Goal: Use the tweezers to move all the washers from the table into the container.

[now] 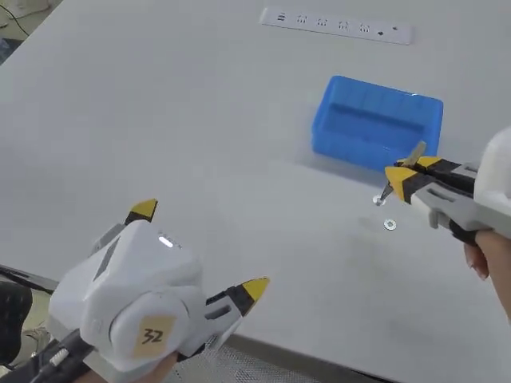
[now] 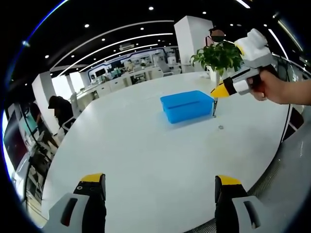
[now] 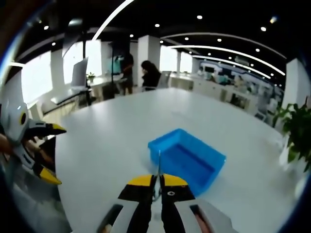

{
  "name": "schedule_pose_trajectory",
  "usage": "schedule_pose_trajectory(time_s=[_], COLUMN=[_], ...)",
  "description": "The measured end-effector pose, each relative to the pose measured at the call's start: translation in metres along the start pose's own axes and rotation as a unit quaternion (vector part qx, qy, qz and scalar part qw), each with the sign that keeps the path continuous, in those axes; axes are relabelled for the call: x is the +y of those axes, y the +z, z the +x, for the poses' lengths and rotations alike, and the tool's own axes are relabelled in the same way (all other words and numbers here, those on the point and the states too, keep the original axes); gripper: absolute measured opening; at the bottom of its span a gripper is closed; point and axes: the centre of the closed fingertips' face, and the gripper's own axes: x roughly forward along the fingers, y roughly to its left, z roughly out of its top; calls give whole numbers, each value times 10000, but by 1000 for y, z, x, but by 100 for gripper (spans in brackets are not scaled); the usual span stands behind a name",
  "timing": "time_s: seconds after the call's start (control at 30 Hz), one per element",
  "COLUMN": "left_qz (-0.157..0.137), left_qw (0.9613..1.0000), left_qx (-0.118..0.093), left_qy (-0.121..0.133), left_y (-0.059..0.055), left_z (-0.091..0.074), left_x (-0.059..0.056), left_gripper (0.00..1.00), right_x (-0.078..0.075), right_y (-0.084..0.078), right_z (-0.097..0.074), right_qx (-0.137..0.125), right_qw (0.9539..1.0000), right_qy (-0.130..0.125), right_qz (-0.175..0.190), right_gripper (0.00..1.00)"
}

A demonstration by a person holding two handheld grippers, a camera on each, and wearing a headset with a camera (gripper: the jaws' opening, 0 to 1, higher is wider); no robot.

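1. Nearest the headset, the left tongs (image 1: 200, 248) hang low over the near edge of the worktop (image 1: 200, 120), yellow-tipped jaws spread wide with nothing between them
2. Well apart from them, on the far right, the right tongs (image 1: 409, 171) are pressed together on the tweezers (image 1: 386, 190), which slant down so that their tip is at or just above the worktop
3. One washer (image 1: 390, 225) lies flat on the worktop just beside that tip, on the near side of it and not yet picked up
4. At the tip itself sits a bright speck (image 1: 378, 201); it may be a second washer, but it is too small to tell, or to say whether the tweezers pinch it
5. Just behind the tweezers stands the blue container (image 1: 351, 148), open side up, with a power strip (image 1: 335, 25) farther back
6. In the right gripper view the container's inside looks plain blue, though washers are small enough to be missed there
7. Judged from this, at least one washer remains to be moved and likely a second; how many are already in the container I cannot tell, so the work reads as mid-run, at the pick-up step
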Motion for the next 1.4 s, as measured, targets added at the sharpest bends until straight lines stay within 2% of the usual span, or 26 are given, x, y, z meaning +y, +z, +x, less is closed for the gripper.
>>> schedule_pose_trajectory(time_s=[0.53, 0.8, 1.1, 1.4], left_qz=[-10, -19, 4, -19], left_qw=[10000, 10000, 9999, 9999], left_qx=[71, 91, 146, 158], left_qy=[-50, -32, -61, -24], left_y=[-2, -3, -5, -6], left_z=[1, 1, 2, 2], left_x=[-2, -2, -3, -2], left_gripper=[96, 96, 96, 95], right_x=[-18, -32, -40, -48], right_y=[27, 35, 44, 46], right_z=[1, 6, 7, 14], right_qx=[-292, -388, -529, -562], right_qw=[9994, 9989, 9980, 9975], right_qy=[-147, -252, -354, -428], right_qz=[-62, -97, -29, 4], right_gripper=[2, 2, 2, 2])
